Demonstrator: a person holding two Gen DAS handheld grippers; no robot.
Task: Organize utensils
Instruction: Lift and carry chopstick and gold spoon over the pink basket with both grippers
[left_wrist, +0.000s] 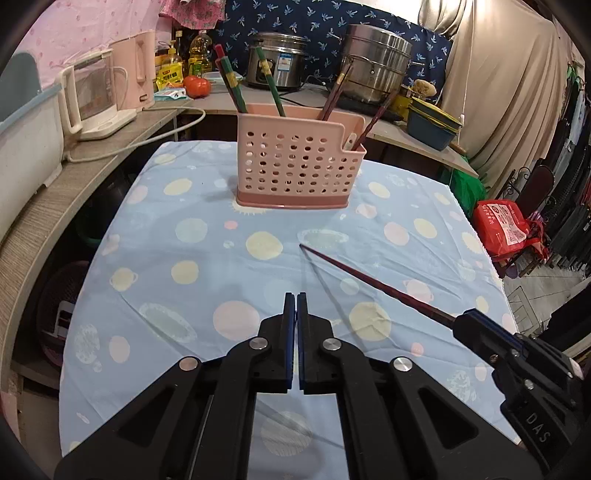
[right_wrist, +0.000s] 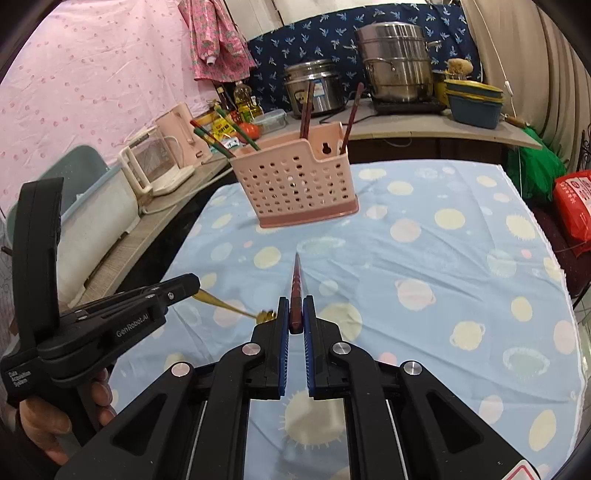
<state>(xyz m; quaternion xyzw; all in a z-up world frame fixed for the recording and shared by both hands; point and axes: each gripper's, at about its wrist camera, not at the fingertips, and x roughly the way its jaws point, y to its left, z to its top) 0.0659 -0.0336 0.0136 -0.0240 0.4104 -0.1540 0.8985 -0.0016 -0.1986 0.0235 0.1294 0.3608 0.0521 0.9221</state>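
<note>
A pink perforated utensil basket (left_wrist: 295, 162) stands at the far side of the blue planet-print tablecloth (left_wrist: 177, 236), with green and dark red chopsticks upright in it. My right gripper (right_wrist: 295, 301) is shut on a dark red chopstick (right_wrist: 296, 280) whose tip points toward the basket (right_wrist: 295, 181), raised off the cloth. From the left wrist, that chopstick (left_wrist: 369, 280) juts out of the right gripper (left_wrist: 461, 323). My left gripper (left_wrist: 295, 295) has its jaws together. The right wrist view shows a thin gold utensil (right_wrist: 229, 306) sticking out of the left gripper (right_wrist: 194, 284); its head is hard to make out.
A counter along the left and back carries a glass kettle (left_wrist: 92, 99), a pink jug, oil bottles, a tomato (left_wrist: 197, 85), a rice cooker (left_wrist: 277, 61) and a steel steamer (left_wrist: 376, 62). A red bag (left_wrist: 506, 229) sits past the table's right edge. A hand (right_wrist: 55, 421) grips the left handle.
</note>
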